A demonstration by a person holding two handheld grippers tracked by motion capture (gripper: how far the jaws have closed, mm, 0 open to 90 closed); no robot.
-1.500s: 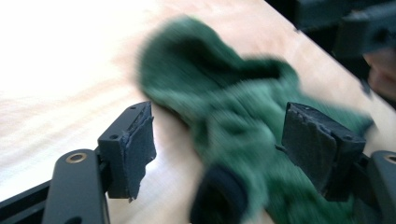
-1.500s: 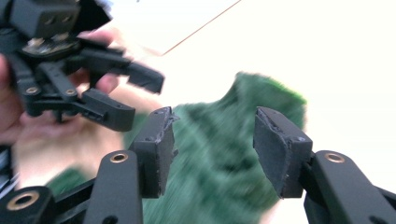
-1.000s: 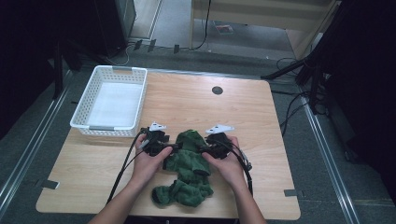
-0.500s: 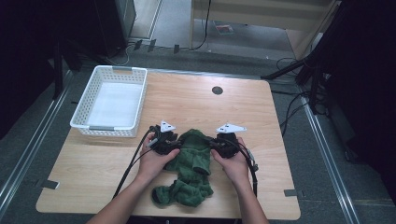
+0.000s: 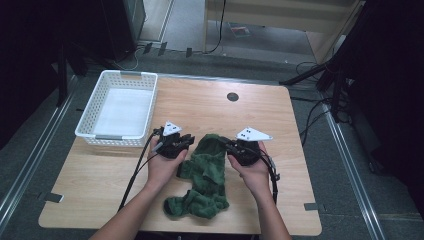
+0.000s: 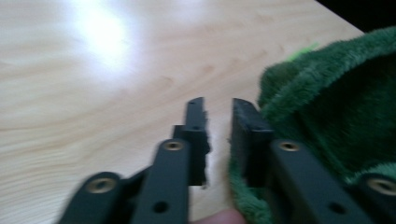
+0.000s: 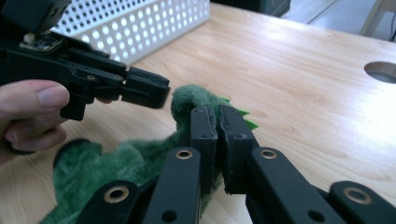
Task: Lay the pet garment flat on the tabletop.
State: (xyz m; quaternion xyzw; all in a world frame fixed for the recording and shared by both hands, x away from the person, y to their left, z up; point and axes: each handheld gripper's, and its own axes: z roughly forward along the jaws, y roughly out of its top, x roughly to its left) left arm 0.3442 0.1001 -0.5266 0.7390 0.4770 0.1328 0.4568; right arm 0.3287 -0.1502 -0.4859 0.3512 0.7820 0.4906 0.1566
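Observation:
A green plush garment (image 5: 205, 170) with pale green spikes (image 7: 243, 116) lies crumpled on the wooden table (image 5: 200, 110), near its front edge. My right gripper (image 5: 226, 145) (image 7: 212, 112) is shut on the garment's upper right edge and holds that part slightly off the wood. My left gripper (image 5: 187, 143) (image 6: 217, 105) is at the garment's upper left edge. Its jaws have just been closing, and a narrow gap remains through which bare wood shows. The plush (image 6: 327, 107) lies against the outside of one jaw. From the right gripper view, the left gripper (image 7: 159, 93) has its tip at the raised fold.
A white perforated basket (image 5: 115, 137) (image 7: 140, 23) stands at the table's back left, close behind the left hand. A round cable hole (image 5: 232, 96) (image 7: 380, 70) is at the back centre. Black cables trail from both grippers towards the front edge.
Both grippers' jaws have narrowed at the garment's top corners. The right hand has risen slightly, and the garment's upper part now stands up between the two grippers.

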